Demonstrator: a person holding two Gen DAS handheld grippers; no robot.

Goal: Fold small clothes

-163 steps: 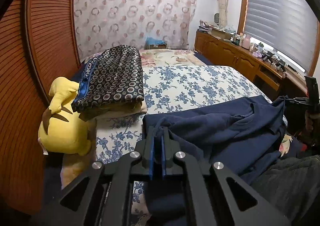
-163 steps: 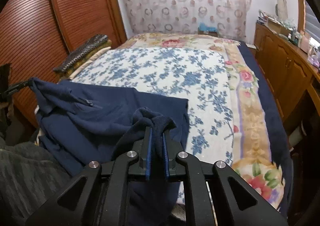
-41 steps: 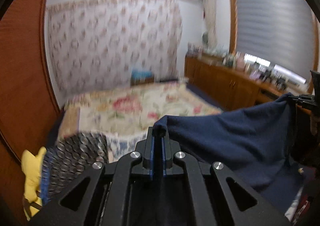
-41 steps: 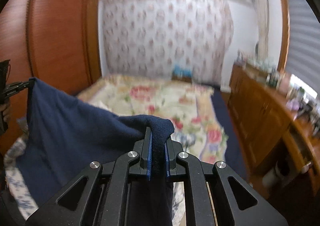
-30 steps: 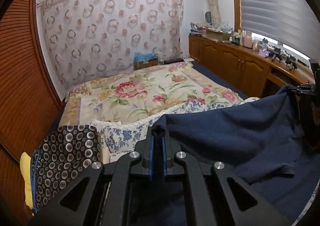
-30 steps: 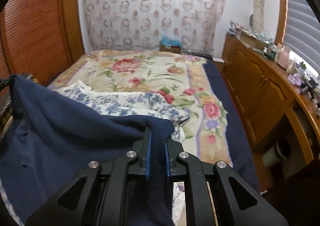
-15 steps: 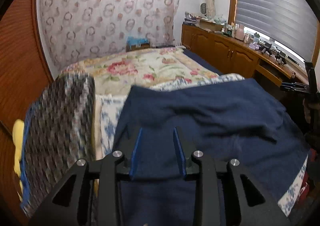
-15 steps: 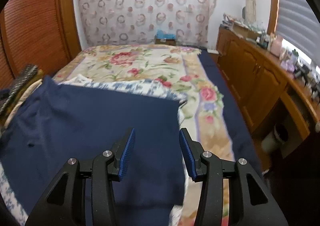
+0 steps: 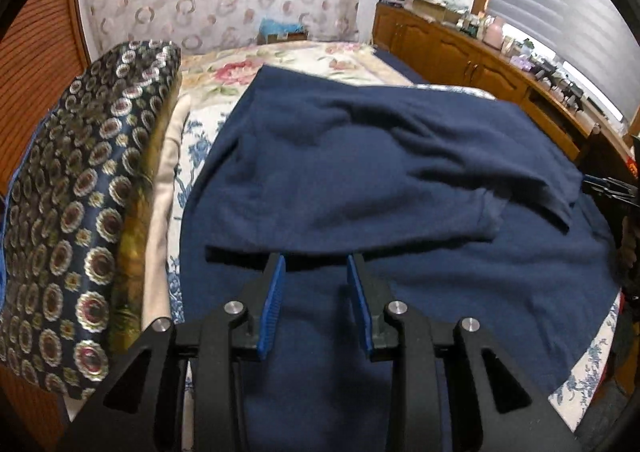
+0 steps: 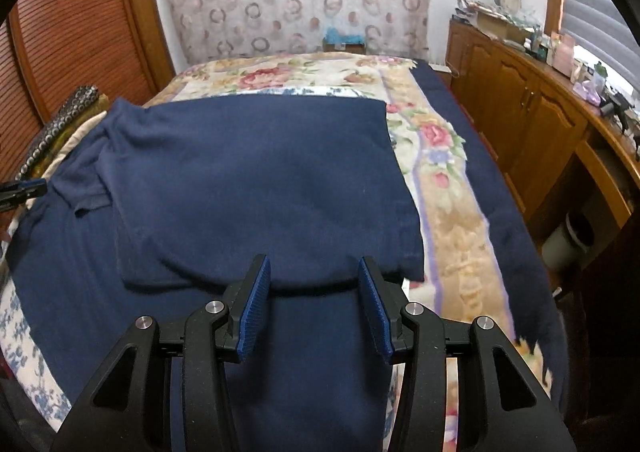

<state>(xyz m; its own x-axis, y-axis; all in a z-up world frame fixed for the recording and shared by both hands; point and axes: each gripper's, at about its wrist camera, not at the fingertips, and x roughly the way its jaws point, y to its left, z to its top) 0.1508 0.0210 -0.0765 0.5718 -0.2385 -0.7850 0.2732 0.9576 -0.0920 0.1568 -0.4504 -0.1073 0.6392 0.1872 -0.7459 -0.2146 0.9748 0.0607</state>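
A navy blue garment point(image 9: 360, 172) lies spread on the bed, its far half folded over toward me; it also fills the right wrist view point(image 10: 260, 172). Its folded edge lies just beyond both grippers. My left gripper point(image 9: 316, 284) is open and empty, low over the garment's near left part. My right gripper point(image 10: 314, 292) is open and empty over the near right part. The right gripper's tip shows at the right edge of the left wrist view point(image 9: 608, 188), and the left gripper's tip shows at the left edge of the right wrist view point(image 10: 24, 188).
A folded dark patterned blanket point(image 9: 80, 192) lies along the bed's left side by a wooden wardrobe point(image 10: 72, 32). The floral bedspread point(image 10: 440, 156) runs beyond and right of the garment. A wooden cabinet point(image 10: 540, 124) with clutter lines the right wall.
Both grippers lifted the garment, swung it out over the bed and let go. Since half a second ago the garment has settled flat and both grippers have stayed open.
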